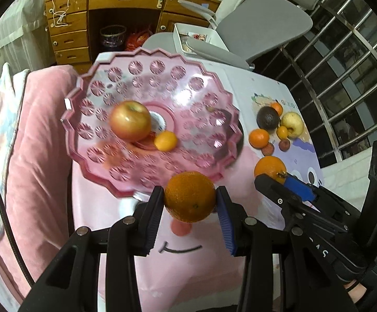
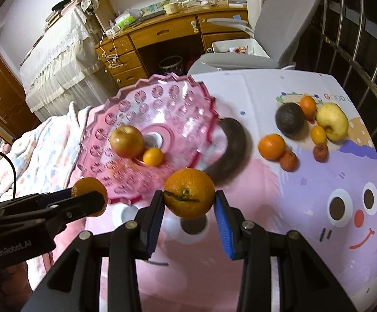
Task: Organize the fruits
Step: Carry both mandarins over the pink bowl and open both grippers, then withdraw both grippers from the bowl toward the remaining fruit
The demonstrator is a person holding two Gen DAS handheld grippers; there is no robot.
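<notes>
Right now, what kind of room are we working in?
Most likely a bedroom or home study: a wooden desk with drawers and a bookshelf above it, a grey office chair, and pink bedding beside the cartoon-print table cover.

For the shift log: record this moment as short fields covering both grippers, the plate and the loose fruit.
left gripper: shut on an orange
right gripper: shut on a second orange
pink plate: holds a red apple and a small citrus
beside plate: dark banana, partly under the rim
loose on tablecloth: avocado, yellow apple, tangerine, several smaller fruits
</notes>
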